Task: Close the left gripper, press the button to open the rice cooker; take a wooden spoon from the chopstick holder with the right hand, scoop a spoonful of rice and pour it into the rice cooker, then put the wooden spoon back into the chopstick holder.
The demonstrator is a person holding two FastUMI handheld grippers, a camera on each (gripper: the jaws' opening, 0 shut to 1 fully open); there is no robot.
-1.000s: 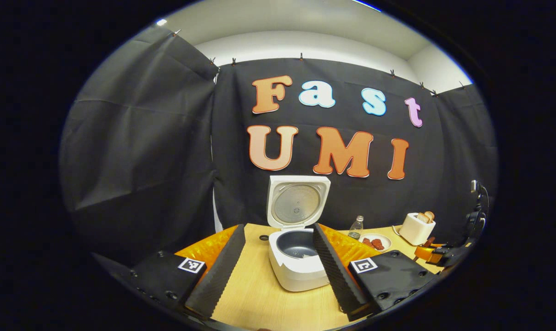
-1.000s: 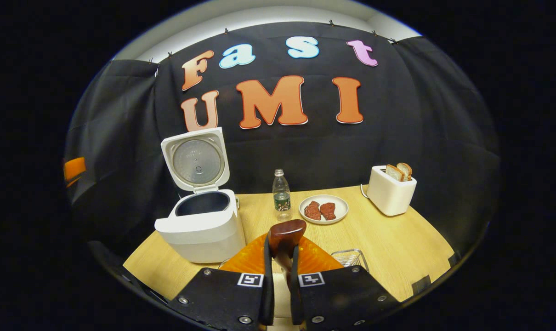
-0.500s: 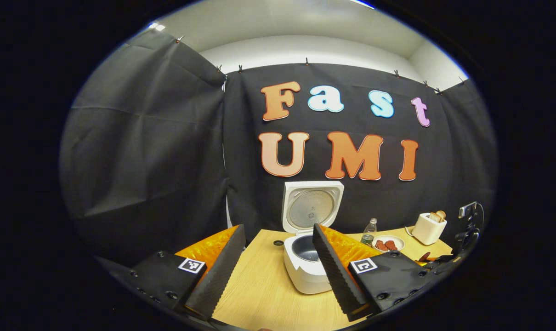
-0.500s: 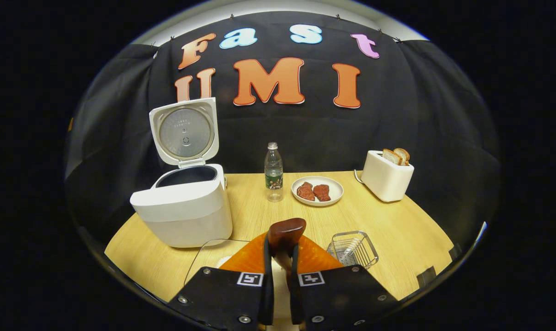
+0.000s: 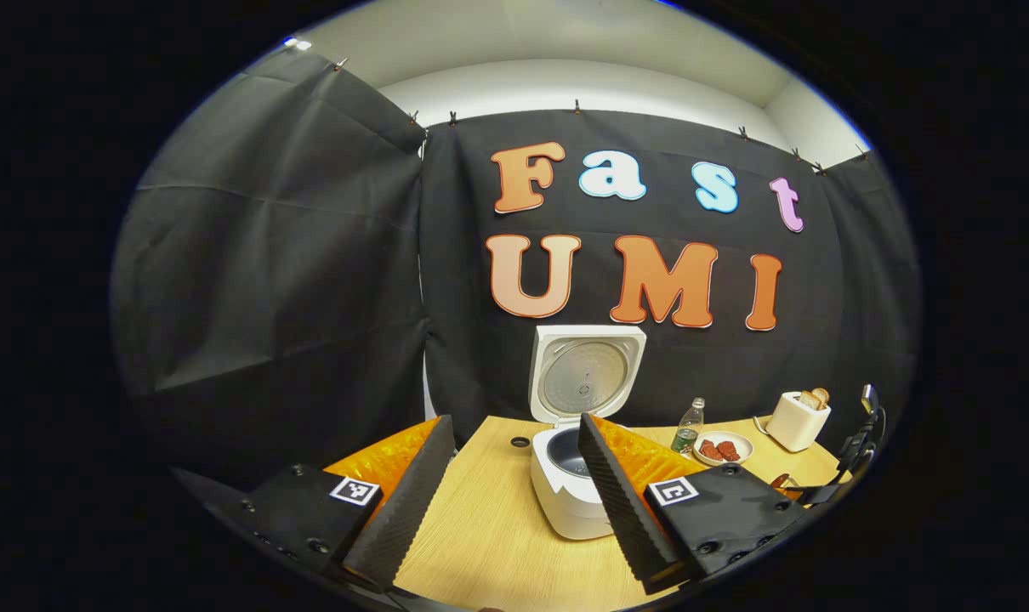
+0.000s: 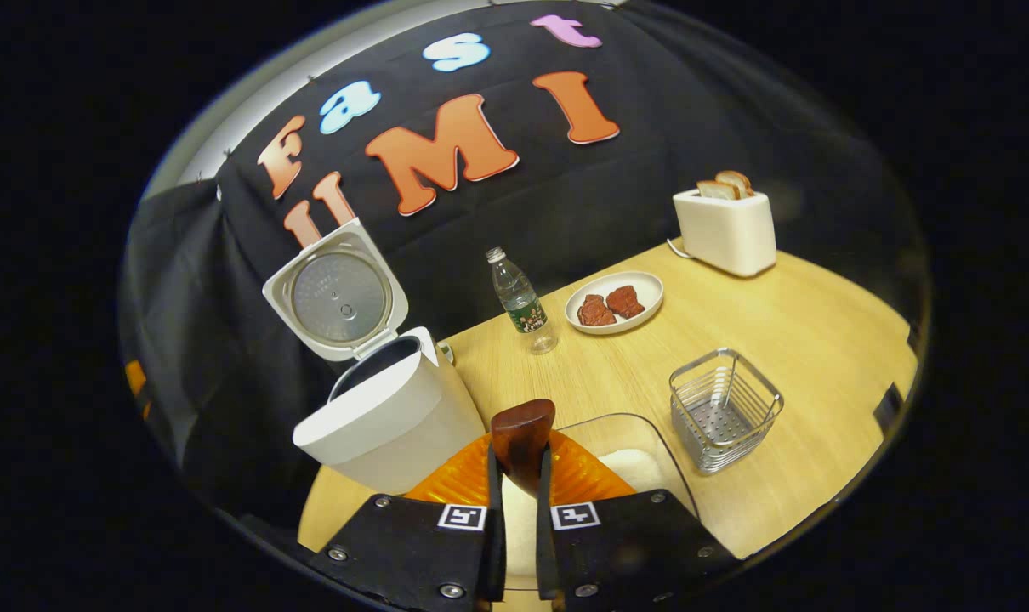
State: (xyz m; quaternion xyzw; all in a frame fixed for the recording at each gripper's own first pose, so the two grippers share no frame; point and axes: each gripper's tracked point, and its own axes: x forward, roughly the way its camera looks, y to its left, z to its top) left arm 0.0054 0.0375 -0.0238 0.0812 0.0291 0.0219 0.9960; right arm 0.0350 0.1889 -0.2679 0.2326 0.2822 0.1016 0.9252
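Now I see the rice cooker (image 6: 387, 416) with its lid up on the table (image 6: 821, 340). Right of it stands the chopstick holder (image 6: 723, 408). My left gripper (image 5: 502, 484) is wide open; my right gripper (image 6: 519, 510) clamps the wooden spoon (image 6: 523, 433), just beside the cooker.

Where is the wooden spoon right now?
In the right gripper view, the wooden spoon sits pinched in the right claw, above the clear rice container, beside the rice cooker.

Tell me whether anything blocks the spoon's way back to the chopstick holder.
Nothing visible does. The right gripper is shut on the wooden spoon, above the clear rice container. The chopstick holder stands just right of it on the table, its top open.
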